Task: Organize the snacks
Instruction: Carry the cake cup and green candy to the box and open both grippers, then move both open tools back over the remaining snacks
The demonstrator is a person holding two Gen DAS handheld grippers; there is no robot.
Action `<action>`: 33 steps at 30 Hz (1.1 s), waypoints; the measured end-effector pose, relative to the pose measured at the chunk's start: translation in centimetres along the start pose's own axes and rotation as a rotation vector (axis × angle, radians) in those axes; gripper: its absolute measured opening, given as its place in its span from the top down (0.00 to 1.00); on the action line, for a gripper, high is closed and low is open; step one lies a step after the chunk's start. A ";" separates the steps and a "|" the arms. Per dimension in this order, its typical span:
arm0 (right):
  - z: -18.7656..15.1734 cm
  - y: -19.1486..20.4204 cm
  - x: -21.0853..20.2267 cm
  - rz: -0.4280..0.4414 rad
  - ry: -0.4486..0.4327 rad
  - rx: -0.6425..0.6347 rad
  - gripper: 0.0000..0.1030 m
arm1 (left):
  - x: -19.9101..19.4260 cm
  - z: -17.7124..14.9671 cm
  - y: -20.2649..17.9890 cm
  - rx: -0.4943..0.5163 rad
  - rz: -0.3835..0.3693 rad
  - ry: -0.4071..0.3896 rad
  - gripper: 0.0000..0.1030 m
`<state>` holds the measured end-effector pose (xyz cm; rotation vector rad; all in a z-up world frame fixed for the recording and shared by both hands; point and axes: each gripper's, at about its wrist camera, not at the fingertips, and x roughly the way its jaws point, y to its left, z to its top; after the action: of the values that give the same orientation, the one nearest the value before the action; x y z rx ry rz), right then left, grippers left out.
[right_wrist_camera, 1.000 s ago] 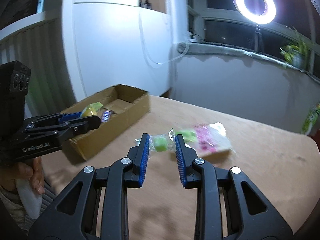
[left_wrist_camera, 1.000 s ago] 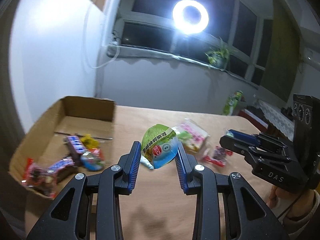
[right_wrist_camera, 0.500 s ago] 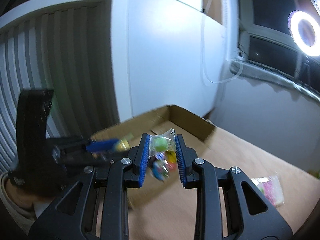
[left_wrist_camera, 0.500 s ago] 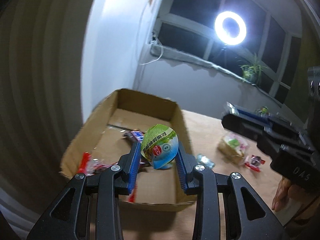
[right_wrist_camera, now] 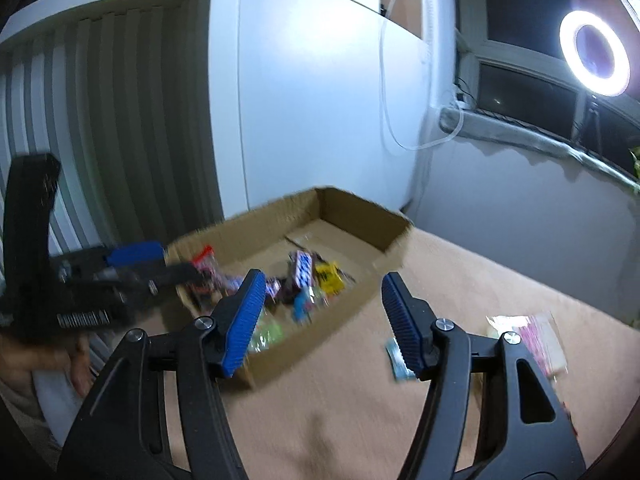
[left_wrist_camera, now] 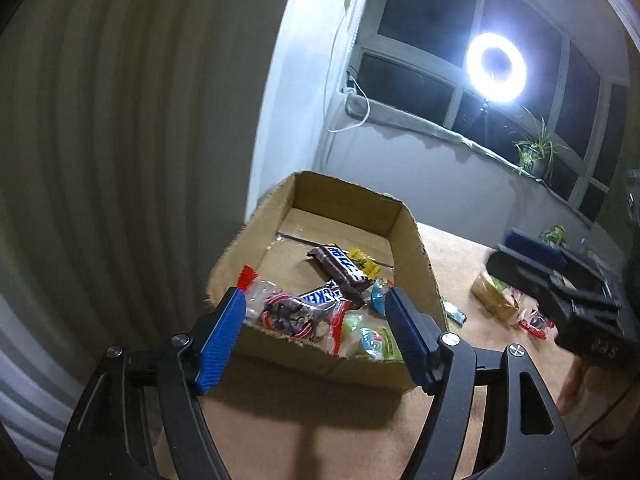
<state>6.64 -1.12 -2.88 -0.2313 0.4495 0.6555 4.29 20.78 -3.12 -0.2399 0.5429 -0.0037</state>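
Left gripper hangs at the near edge of the cardboard box, jaws spread wide, nothing between them. Right gripper likewise spread wide and empty, held above the table by the box's right wall; the right wrist view is smeared with motion blur, so fine detail there is uncertain. Box sits on the wooden table near the white wall, top open. Inside — a heap of wrapped snacks bunched toward the near end: 2 dark chocolate bars with blue and white lettering, one lying across the other; a small yellow packet just beside the farther bar; a clear bag with red ends against the near wall; a green and white pouch at the near right corner, touching the bag. Far half of the box floor shows bare cardboard. Outside the box, on the table to its right: a small blue candy close to the box wall, a tan pack farther off, and a red wrapped sweet just beside that — partly hidden behind the right gripper's body in the left wrist view. Ring light glares at the dark window; potted plant on the sill.
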 end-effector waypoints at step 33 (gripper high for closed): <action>-8.5 -6.7 -8.1 -0.138 -0.019 0.179 0.09 | -4.2 0.0 -11.9 0.329 0.076 -0.073 0.23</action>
<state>2.39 -13.59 -6.06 -0.0855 0.4665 0.4789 1.34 9.45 1.72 0.1012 0.4706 -0.0108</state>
